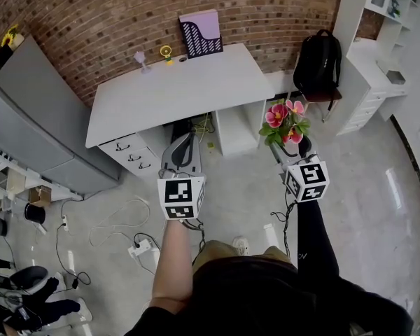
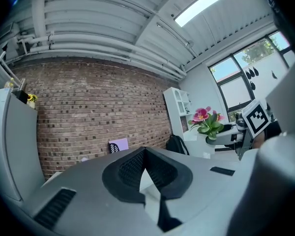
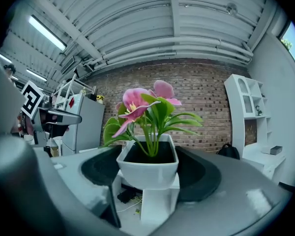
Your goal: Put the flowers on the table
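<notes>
The flowers [image 1: 285, 121], pink blooms over broad green leaves, were planted in a small white pot [image 3: 148, 170]; the pot was pinched between the jaws of the right gripper [image 3: 150, 175], one dark pad pressed to each side of it, and was carried upright; in the head view the right gripper [image 1: 294, 149] was held in the air above the pale floor [image 1: 238, 187], off the right front corner of the table [image 1: 182, 89], so the flowers were not resting on the tabletop.

The left gripper [image 1: 185, 145] was held beside it, to the left, in front of the table's drawers [image 1: 129, 152]; in the left gripper view its jaws were seen pressed together at the tips, with nothing between them; the left gripper [image 2: 145, 154] was pointed towards the brick wall [image 2: 88, 107], and the flowers [image 2: 206, 119] were visible off to its right.

On the white tabletop, along the wall, a lilac and black striped card [image 1: 200, 33], a small yellow object [image 1: 166, 53] and a small lilac object [image 1: 141, 60] were standing; a black backpack [image 1: 318, 61] was seen beyond the table's right end, next to a white shelf unit [image 1: 385, 33].
</notes>
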